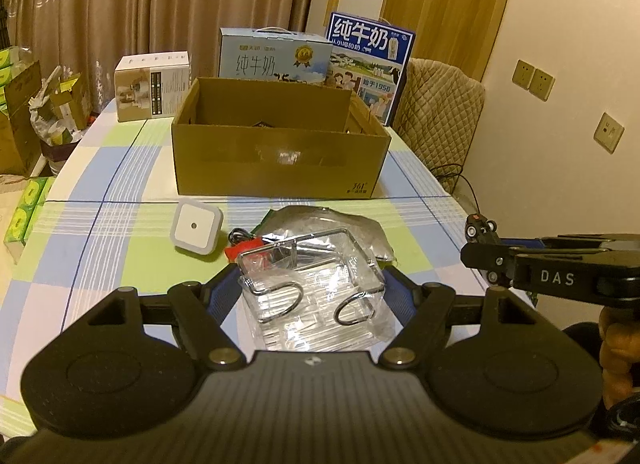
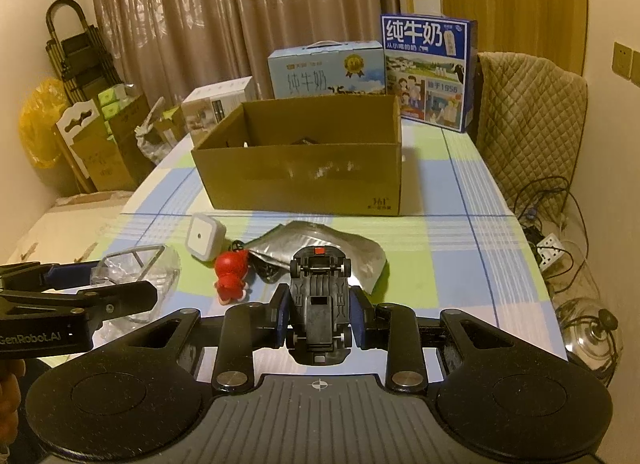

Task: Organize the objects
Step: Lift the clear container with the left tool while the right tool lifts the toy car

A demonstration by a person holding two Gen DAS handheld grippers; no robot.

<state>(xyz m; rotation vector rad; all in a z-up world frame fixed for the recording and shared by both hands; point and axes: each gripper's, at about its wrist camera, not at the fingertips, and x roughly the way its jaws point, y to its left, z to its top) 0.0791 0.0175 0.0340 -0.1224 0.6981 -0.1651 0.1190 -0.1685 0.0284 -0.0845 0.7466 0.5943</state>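
The left gripper (image 1: 312,296) squeezes one clear box (image 1: 310,288) — the right gripper (image 2: 320,318) pinches one toy car (image 2: 319,304); one cardboard box (image 2: 304,159) sits ahead.

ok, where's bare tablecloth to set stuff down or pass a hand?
Free: the strip right of the cardboard box up to the milk carton, and the right side beyond the foil pouch. Also left of the night light. Crowded: centre front, where night light, red figurine and pouch sit close together.
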